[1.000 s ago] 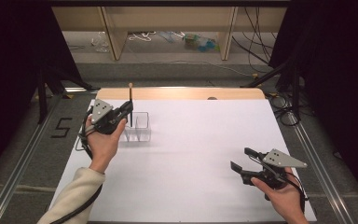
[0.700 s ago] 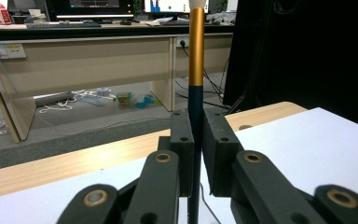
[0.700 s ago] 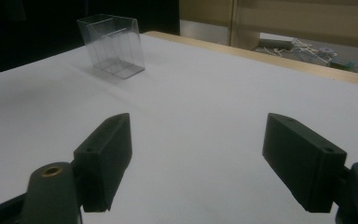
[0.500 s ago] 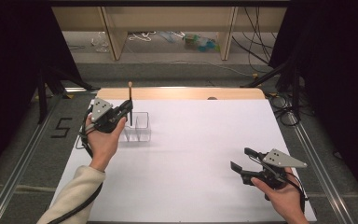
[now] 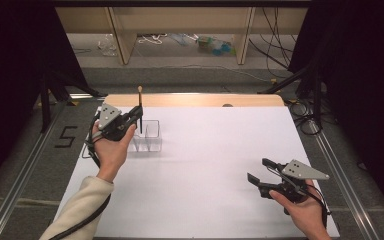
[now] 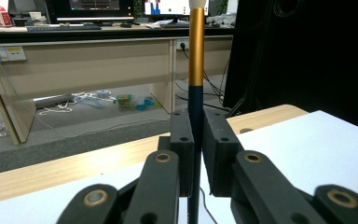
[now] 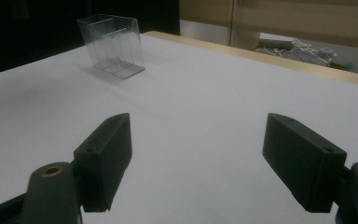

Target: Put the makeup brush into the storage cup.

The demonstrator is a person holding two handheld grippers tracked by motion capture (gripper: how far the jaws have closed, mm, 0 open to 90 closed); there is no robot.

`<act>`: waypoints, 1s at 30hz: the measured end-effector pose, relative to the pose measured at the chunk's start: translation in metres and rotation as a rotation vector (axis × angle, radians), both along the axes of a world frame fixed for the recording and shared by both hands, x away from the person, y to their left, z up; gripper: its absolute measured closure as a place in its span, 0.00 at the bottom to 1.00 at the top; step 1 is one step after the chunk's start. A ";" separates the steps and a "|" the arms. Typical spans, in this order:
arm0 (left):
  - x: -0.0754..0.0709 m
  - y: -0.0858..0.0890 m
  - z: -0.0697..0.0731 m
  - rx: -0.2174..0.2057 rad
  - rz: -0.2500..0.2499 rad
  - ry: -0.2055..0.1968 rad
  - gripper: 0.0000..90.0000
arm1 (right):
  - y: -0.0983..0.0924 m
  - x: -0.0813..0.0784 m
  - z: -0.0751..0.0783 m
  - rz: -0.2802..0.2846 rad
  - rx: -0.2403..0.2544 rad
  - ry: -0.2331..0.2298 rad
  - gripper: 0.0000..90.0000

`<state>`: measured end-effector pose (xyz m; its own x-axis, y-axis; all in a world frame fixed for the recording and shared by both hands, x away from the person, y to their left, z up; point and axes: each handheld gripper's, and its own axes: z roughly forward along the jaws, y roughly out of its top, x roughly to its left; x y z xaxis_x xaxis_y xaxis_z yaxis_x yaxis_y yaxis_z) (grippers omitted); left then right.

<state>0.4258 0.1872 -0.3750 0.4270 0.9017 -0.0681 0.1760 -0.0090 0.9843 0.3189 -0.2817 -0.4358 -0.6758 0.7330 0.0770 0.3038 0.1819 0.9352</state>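
The room is dim, with dark curtains at the sides and pale desks and loose cables beyond the white counter (image 5: 210, 150), whose smooth top would let light things slide. A clear plastic box (image 5: 147, 136) with compartments stands near its left far corner; it looks thin-walled and easily tipped. Just above it, the left gripper (image 6: 197, 154) is clamped on an upright brush (image 6: 196, 56), slim, stiff and light, gripped on its dark lower shaft. The right gripper (image 7: 205, 154) rests idle, jaws apart.

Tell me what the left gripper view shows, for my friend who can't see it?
The left tongs pinch a thin upright brush, dark blue below and gold above. Behind are a wooden table edge, desks and cables on the floor.
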 end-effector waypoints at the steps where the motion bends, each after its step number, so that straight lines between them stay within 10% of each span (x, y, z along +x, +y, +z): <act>1: 0.000 0.000 0.000 -0.001 0.000 -0.002 0.92 | 0.000 0.000 0.000 0.002 0.001 0.000 0.28; 30: 0.007 -0.001 0.000 -0.003 0.003 -0.001 0.92 | 0.000 0.001 -0.001 -0.002 0.010 -0.005 0.28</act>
